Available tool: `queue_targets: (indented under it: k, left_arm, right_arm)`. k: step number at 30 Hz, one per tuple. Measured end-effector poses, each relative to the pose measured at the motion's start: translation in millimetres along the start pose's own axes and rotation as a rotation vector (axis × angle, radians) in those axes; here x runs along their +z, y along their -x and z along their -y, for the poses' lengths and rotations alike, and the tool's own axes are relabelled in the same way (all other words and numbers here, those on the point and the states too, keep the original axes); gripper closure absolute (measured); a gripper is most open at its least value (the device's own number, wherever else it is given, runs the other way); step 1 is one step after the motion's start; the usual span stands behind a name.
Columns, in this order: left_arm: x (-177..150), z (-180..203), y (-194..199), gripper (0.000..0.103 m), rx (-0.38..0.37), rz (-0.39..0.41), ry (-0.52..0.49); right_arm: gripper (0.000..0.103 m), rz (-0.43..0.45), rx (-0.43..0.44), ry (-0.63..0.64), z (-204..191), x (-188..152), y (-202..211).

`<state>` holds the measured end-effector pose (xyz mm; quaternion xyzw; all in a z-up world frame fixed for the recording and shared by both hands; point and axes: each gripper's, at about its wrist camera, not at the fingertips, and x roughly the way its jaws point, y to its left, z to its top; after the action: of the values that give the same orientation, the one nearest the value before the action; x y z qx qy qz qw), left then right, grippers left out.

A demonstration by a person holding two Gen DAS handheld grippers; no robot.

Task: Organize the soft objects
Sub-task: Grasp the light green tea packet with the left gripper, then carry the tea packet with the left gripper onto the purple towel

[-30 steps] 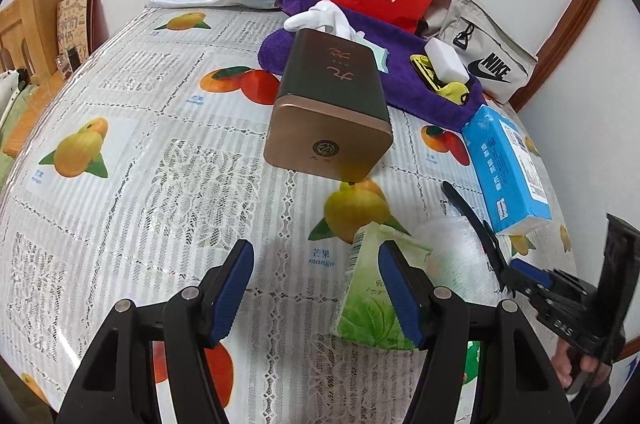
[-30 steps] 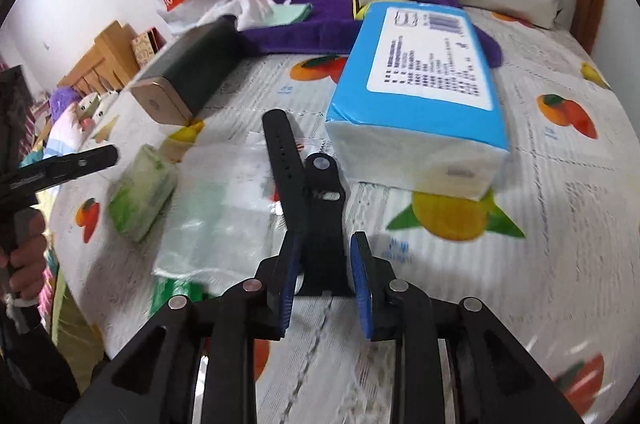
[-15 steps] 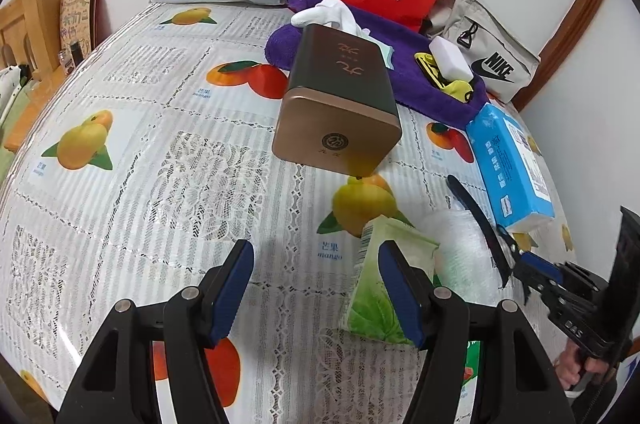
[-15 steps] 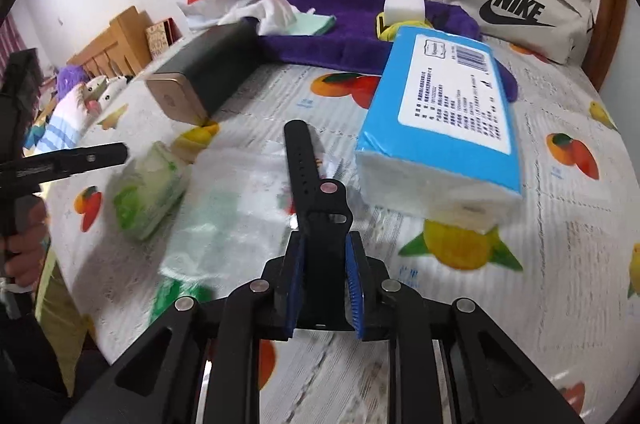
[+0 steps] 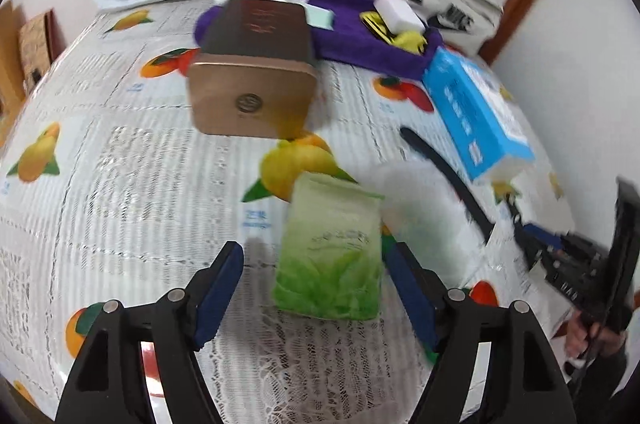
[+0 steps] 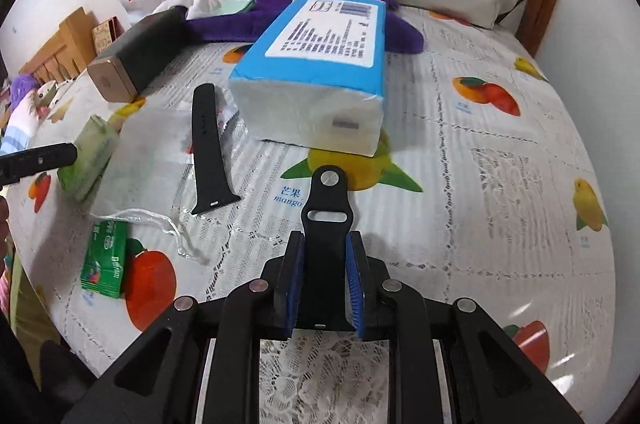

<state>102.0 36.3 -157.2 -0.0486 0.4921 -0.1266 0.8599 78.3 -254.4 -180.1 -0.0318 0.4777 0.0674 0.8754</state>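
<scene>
Left gripper [image 5: 314, 290]: the jaws are being opened and stand wide; nothing is pressed by the pads.
Green tissue pack [image 5: 332, 248]: seen between the two left fingers, nearer the right one, lying on the tablecloth [image 5: 120, 163]; no pad is seen touching it.
Right gripper [image 6: 325, 278]: the fingers are set narrow and are closed on a short black strap piece [image 6: 327, 220].
Short black strap piece: held by its wide end between the blue pads; its rounded end with a metal stud projects beyond the fingertips.
Long black strap piece [image 6: 208, 147]: laid flat ahead and to the left of the right fingers, partly on a clear plastic bag [image 6: 148, 167].
Blue tissue package [image 6: 320, 71]: placed straight ahead of the right fingers, beyond the held strap.
Brown box [image 5: 252, 67]: lying well ahead of the left fingers.
Small green packet [image 6: 105, 258]: found left of the right fingers, near the table edge.
</scene>
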Motion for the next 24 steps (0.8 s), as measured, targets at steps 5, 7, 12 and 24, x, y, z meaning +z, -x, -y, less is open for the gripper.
queue_targets:
  k: [5,7,12,24]
  left_arm:
    - [-2.3,10.7,-13.1,0.030,0.096,-0.003,-0.045]
    - [-0.6,11.5,-15.7,0.030,0.122,-0.001,-0.053]
    - [4.5,8.9,-16.2,0.054,0.184,0.024,-0.082]
    - [20.2,-10.0,14.0,0.057,0.164,0.081,0.004]
  right_arm:
    - [0.079,0.016,0.022,-0.028,5.4,-3.6,-0.8]
    - [0.079,0.026,0.016,-0.024,4.1,-4.1,-1.1]
    - [0.080,0.043,0.001,-0.027,1.2,-0.2,-4.3]
    - [0.081,0.051,0.061,-0.008,-5.0,14.1,16.7]
